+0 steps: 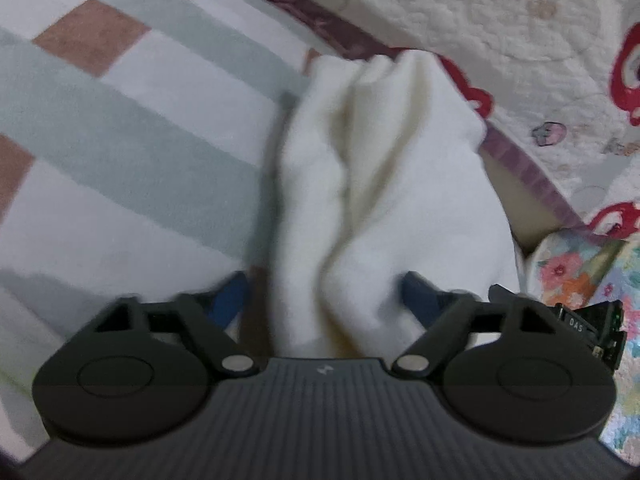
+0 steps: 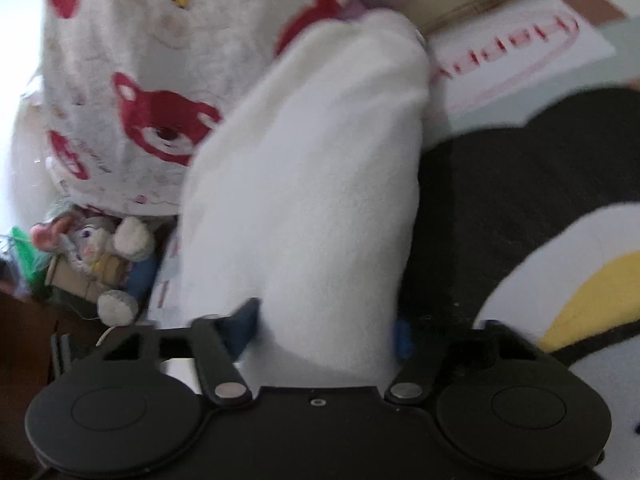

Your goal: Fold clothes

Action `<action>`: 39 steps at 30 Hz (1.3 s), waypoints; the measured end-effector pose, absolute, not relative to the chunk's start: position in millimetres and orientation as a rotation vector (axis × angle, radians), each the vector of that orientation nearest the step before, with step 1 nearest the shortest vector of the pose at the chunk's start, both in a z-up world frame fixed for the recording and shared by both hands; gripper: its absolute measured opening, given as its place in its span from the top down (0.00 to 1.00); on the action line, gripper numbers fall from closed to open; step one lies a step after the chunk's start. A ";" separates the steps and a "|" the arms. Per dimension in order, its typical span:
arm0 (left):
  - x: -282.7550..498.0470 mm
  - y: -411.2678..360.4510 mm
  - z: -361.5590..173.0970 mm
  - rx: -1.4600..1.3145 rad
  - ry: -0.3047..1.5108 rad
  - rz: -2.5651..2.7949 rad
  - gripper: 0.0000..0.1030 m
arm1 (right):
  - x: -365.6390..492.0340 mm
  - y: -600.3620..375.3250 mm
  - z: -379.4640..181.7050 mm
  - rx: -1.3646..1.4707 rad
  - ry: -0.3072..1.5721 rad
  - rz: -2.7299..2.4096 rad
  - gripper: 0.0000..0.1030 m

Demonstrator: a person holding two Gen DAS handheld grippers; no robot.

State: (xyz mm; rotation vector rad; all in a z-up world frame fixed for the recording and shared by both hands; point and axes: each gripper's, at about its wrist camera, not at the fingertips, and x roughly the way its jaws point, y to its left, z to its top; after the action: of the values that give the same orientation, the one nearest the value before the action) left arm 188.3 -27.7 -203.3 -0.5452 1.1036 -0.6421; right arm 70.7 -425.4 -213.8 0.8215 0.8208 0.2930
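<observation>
**Both grippers grip one white garment above the bed**

The left gripper [image 1: 322, 300] has a bunch of the white garment [image 1: 384, 184] between its blue-padded fingers [image 1: 228, 296]. The fingers stand fairly wide apart, with thick folds of cloth filling the gap between them, so the grip appears to be on the fabric. From there the garment runs away from the camera in long vertical creases, narrowing to a rounded far end. To its left lies a striped cover [image 1: 120, 132] in white, pale green and brown squares. To its right and beyond is a quilted blanket [image 1: 500, 28] printed with red bears, edged by a purple band. A floral fabric [image 1: 580, 272] shows at the near right, and the other gripper's black body peeks in just beside it.

In the right wrist view, the right gripper [image 2: 324, 326] likewise has the white garment [image 2: 312, 168] bunched between its fingers [image 2: 244, 320], the jaws partly closed against the cloth. The garment rises as a broad smooth column toward the far centre. A plush toy [image 2: 96, 248] sits on a cardboard piece at the near left, below the red-bear blanket [image 2: 140, 80]. A black, white and yellow fabric [image 2: 540, 208] lies to the right.

Both views are blurred.
</observation>
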 end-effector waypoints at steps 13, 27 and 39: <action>166.3 -68.6 -163.3 -0.245 0.951 -0.619 0.69 | 70.6 -346.1 -143.1 0.133 0.799 0.127 0.53; 179.8 -45.6 -197.9 -0.639 1.056 -0.639 0.51 | 72.9 -430.3 -210.7 0.738 0.823 0.246 0.25; 159.9 -61.2 -144.2 -0.381 0.820 -0.631 0.73 | 60.7 -398.8 -171.3 0.632 0.625 0.259 0.53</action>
State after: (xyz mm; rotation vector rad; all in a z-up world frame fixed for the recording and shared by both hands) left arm 159.9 -61.2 -144.2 -0.3812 0.8199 -0.6308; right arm 60.7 -398.8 -171.3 0.6320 0.6248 0.2587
